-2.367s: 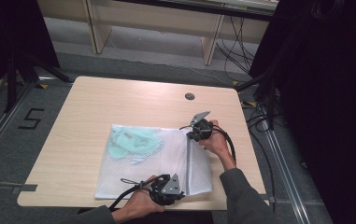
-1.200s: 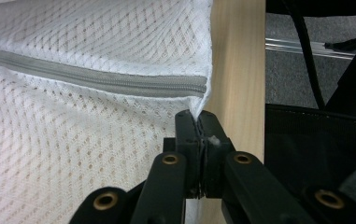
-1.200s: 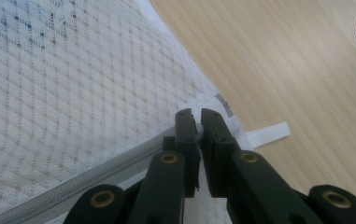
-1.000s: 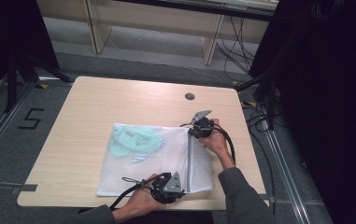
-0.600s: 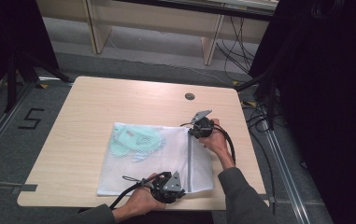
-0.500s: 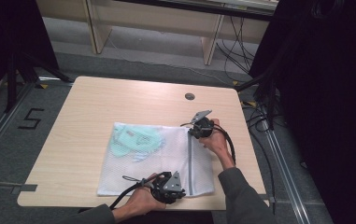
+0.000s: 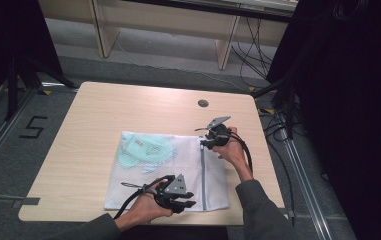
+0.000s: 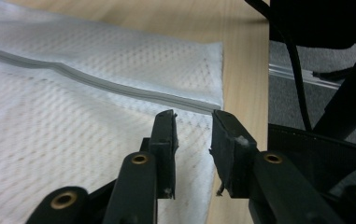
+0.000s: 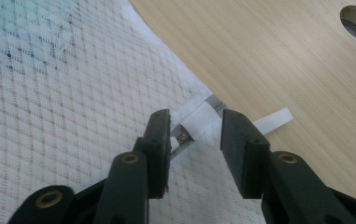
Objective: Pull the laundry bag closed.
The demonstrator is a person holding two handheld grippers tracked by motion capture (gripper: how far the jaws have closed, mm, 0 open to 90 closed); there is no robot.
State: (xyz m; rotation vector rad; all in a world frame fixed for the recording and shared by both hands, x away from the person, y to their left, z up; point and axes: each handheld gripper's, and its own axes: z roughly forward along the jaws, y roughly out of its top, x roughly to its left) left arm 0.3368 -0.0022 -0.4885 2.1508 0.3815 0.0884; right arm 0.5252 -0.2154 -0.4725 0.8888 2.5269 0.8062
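A white mesh laundry bag (image 7: 163,170) lies flat on the table with a mint-green garment (image 7: 140,150) inside. Its zipper (image 7: 202,175) runs from the near edge to the far edge. My left gripper (image 7: 190,200) is at the bag's near edge by the zipper's near end. Its jaws have just been opening and stand open over the mesh (image 8: 73,140), gripping nothing. My right gripper (image 7: 203,142) is at the zipper's far end. Its jaws have also just been opening, and the metal zipper pull (image 9: 182,137) lies loose between them beside a white ribbon tab (image 9: 271,119).
The wooden table (image 7: 128,107) has a round cable hole (image 7: 203,103) at the far right. The table's right edge (image 8: 245,70) is close to the left gripper, with cables on the floor (image 7: 278,125) beyond. Wooden furniture legs (image 7: 225,47) stand behind the table.
The left gripper has lifted slightly at the bag's near edge. The right hand has kept its place at the zipper's far end. The bag lies where it was.
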